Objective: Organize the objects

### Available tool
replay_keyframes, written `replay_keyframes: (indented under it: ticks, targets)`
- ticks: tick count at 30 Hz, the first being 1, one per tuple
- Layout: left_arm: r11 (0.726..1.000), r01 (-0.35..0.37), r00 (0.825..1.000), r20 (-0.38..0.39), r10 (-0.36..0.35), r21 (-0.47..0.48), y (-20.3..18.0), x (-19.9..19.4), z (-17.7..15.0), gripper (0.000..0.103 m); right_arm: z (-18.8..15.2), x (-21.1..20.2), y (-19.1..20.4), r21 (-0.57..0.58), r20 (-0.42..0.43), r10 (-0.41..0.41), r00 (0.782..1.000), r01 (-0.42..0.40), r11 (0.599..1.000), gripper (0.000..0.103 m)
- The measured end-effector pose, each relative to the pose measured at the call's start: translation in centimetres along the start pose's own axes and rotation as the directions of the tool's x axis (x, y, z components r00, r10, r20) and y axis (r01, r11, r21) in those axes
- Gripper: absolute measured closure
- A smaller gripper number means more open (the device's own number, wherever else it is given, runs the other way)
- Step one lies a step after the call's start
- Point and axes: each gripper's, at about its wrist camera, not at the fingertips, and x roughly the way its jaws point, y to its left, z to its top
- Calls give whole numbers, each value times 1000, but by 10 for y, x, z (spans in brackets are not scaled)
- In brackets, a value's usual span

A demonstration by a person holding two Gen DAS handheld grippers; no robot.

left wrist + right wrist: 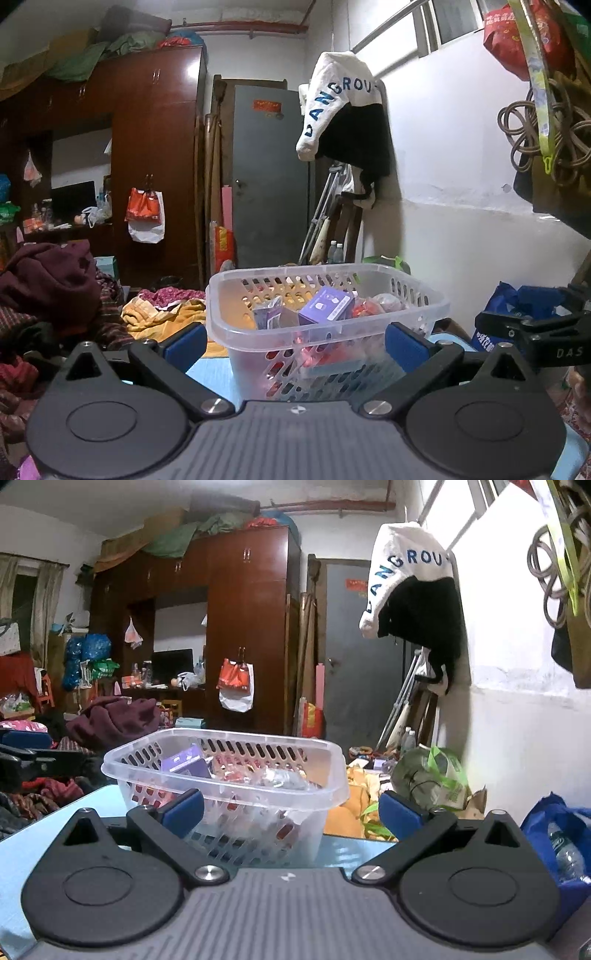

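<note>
On the pale blue counter ahead of you sits the clear slotted basket, and both your tongs face it with nothing in them. Your left tongs stand wide open, one blue pad on either side of the basket's near corner. Your right tongs are spread just as wide, the left pad in front of the basket's wall and the right pad clear of it. Inside lie a purple box, tilted with one corner up, a small purple packet and red wrapped items (too blurred to name). The basket's long side runs left to right across the right wrist view. A yellow cloth and a maroon garment lie beyond the counter, and a blue bag sits low at your right.
</note>
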Motion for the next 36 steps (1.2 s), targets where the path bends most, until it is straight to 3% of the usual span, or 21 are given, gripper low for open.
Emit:
replay_keyframes:
  ticks: [36]
  targets:
    - [1000, -21, 999, -29, 22, 17, -10, 3, -11, 0, -10, -6, 2, -18, 7, 13, 1000, -13, 1000, 0]
